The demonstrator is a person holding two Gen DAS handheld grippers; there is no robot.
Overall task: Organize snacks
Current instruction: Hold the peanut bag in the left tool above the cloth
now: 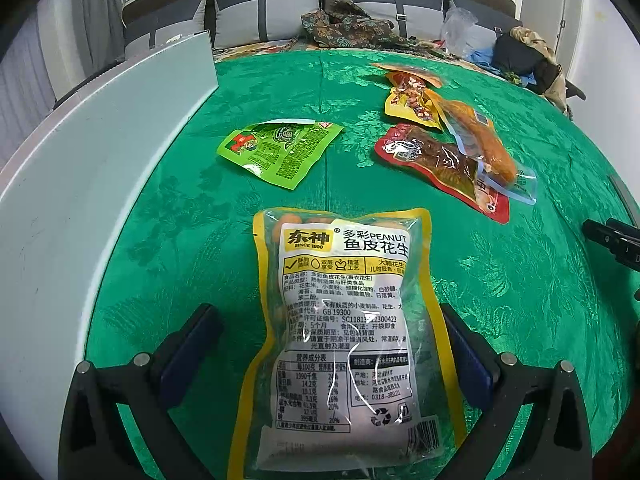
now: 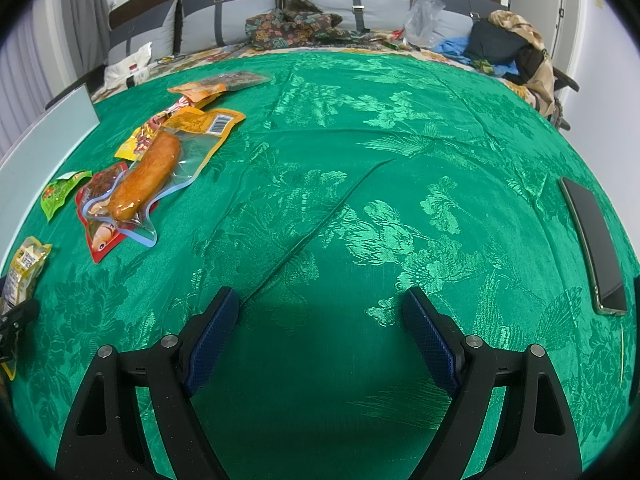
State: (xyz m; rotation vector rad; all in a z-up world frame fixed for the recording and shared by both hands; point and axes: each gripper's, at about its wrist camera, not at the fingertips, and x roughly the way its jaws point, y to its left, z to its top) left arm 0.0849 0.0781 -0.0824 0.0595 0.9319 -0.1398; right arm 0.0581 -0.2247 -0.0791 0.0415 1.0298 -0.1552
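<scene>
A yellow-edged clear bag of coated peanuts (image 1: pixel 344 320) lies label-up on the green tablecloth (image 1: pixel 520 280). My left gripper (image 1: pixel 326 312) is open around it, with a gap between each finger and the bag's sides. Beyond it lie a green packet (image 1: pixel 276 152), a red packet (image 1: pixel 432 164), a clear sausage packet (image 1: pixel 488 144) overlapping the red one, and a yellow packet (image 1: pixel 412 104). My right gripper (image 2: pixel 320 294) stands open over bare cloth with nothing between its fingers. In the right wrist view the sausage packet (image 2: pixel 148 176) and the peanut bag (image 2: pixel 24 272) sit far left.
A white box wall (image 1: pixel 80 184) stands along the table's left side. A dark phone (image 2: pixel 596 244) lies near the right edge. Behind the table is a sofa with cushions (image 2: pixel 224 16), clothes and bags. Open green cloth (image 2: pixel 400 160) fills the middle and right.
</scene>
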